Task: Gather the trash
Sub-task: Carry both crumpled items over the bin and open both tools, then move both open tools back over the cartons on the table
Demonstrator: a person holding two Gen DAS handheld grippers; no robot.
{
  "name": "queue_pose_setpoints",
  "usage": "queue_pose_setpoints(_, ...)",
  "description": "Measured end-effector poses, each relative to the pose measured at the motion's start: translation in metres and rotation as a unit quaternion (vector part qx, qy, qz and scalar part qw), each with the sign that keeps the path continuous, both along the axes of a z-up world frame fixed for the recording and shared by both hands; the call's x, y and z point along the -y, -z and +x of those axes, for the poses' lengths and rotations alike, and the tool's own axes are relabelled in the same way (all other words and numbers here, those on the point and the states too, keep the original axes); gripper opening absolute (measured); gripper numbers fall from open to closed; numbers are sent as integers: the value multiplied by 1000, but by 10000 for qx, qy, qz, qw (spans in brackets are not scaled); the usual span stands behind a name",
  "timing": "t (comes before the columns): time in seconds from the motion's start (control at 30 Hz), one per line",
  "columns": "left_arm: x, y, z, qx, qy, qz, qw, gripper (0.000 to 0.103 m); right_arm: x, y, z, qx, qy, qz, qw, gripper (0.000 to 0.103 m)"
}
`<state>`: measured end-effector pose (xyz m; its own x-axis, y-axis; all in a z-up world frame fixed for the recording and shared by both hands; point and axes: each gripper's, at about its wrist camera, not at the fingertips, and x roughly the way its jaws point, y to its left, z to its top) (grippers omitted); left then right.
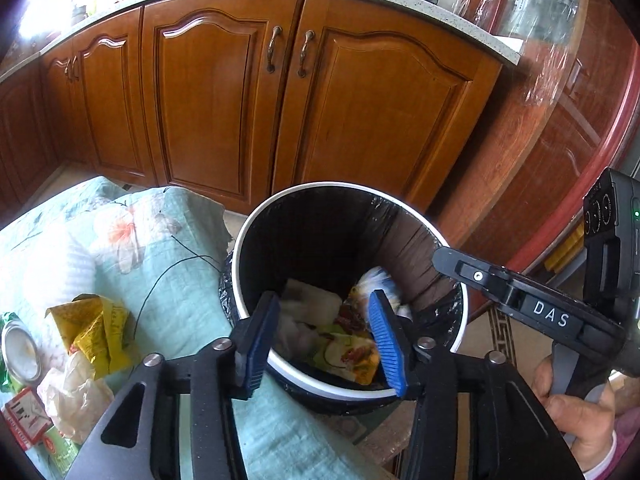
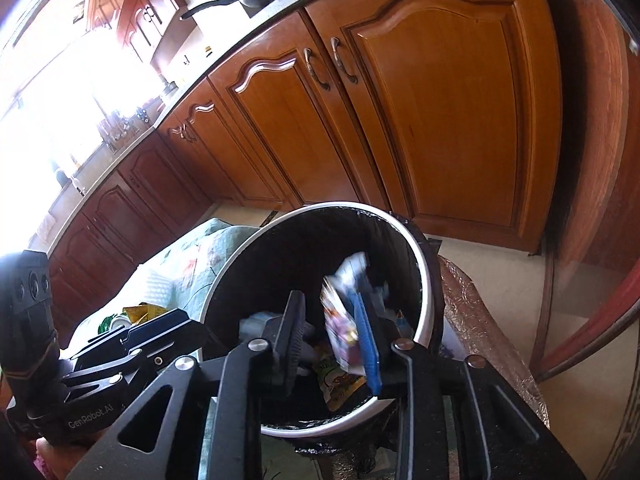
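Observation:
A round bin with a white rim and black liner stands by the table edge; it also shows in the right wrist view. Wrappers and tissue lie inside it. My left gripper is open and empty over the bin's near rim. My right gripper is open over the bin mouth, and a blurred white and purple wrapper is against its right finger, loose in the air. On the table a yellow wrapper, a clear plastic bag and a red and white packet lie at the left.
A mint floral cloth covers the table. A small metal dish sits at the far left. Wooden cabinet doors stand behind the bin. The right gripper's body reaches in from the right. A thin black wire lies on the cloth.

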<state>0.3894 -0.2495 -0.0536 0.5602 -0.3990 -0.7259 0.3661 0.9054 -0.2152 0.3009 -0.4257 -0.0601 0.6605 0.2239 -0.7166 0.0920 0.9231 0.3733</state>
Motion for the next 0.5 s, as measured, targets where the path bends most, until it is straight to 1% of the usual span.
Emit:
queue_pose_setpoints(0.07, -3, 0, -4, 34, -36, -9, 10000, 55, 3, -1, -3, 27, 46, 55, 10000, 37)
queue_pose_setpoints(0.17, -11, -2, -16, 82, -112, -92, 9999, 60, 5, -3, -10, 105, 104, 118, 9998, 43)
queue_pose_setpoints(0.23, -20, -2, -28, 102, -176, -154, 9997, 64, 6, -4, -15, 180, 124, 176, 9996, 55)
queue_pose_setpoints(0.27, -24, -2, -33, 107, -210, -196, 9995, 65, 4, -6, -19, 220, 124, 198, 9995, 59)
queue_pose_setpoints(0.33, -33, -2, -43, 114, -294, -264, 9992, 68, -1, -7, -25, 296, 109, 258, 9992, 76)
queue_pose_setpoints(0.4, -45, -1, -57, 124, -383, -346, 9986, 70, -7, -10, -33, 358, 107, 250, 9990, 82)
queue_pose_setpoints(0.5, -60, -3, -77, 167, -478, -391, 9980, 73, -21, -11, -47, 408, 46, 238, 9989, 84)
